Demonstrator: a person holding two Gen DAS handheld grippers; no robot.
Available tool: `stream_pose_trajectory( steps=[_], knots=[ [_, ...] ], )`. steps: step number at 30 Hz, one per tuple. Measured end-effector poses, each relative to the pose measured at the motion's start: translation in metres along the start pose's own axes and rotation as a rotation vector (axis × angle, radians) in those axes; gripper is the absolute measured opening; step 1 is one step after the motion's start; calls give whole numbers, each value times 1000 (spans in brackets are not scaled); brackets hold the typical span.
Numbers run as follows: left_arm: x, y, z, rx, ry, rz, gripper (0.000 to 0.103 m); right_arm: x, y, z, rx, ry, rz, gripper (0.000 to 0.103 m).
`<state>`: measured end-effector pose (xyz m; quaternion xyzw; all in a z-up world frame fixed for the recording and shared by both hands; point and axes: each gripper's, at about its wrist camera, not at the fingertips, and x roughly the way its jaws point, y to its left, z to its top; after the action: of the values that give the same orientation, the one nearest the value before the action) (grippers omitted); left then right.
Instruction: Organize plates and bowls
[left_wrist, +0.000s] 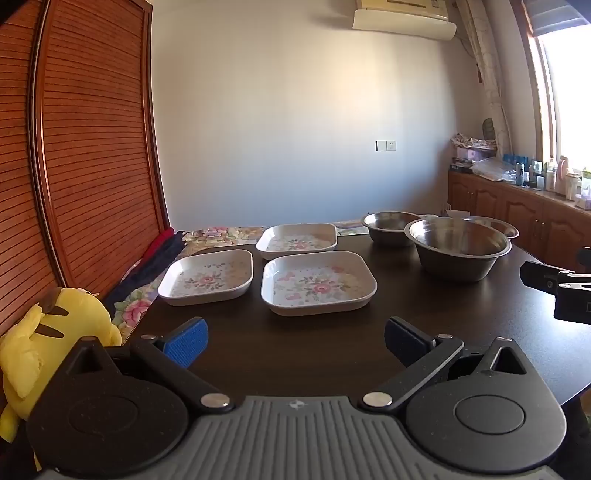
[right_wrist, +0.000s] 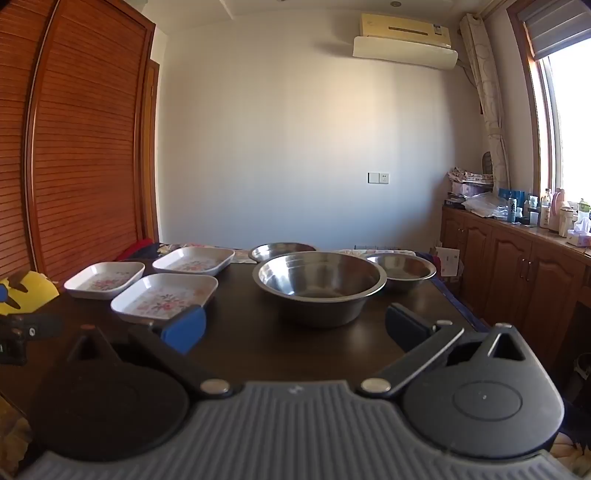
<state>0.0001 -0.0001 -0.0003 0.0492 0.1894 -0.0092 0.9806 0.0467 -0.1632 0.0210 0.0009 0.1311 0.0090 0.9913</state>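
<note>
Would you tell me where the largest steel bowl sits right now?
The largest steel bowl stands centre-table in the right wrist view, right of the floral plates, in front of two smaller steel bowls.

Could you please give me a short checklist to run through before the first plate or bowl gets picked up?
1. Left gripper open and empty: ok.
2. Right gripper open and empty: ok.
3. Three floral plates lie apart, none stacked; the nearest plate faces the left gripper: ok.
4. Large steel bowl upright and empty, ahead of the right gripper: ok.
5. The two smaller bowls, left and right, sit behind the large one; whether they touch it: cannot tell.
6. Bare table between grippers and dishes: ok.
</note>
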Motion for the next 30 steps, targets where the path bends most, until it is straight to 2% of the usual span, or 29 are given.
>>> stream_pose_trajectory(
  steps=[30],
  knots=[
    [0, 0, -1, 1, -1, -4, 103, -3, -2, -1, 5, -11, -3, 103]
  ],
)
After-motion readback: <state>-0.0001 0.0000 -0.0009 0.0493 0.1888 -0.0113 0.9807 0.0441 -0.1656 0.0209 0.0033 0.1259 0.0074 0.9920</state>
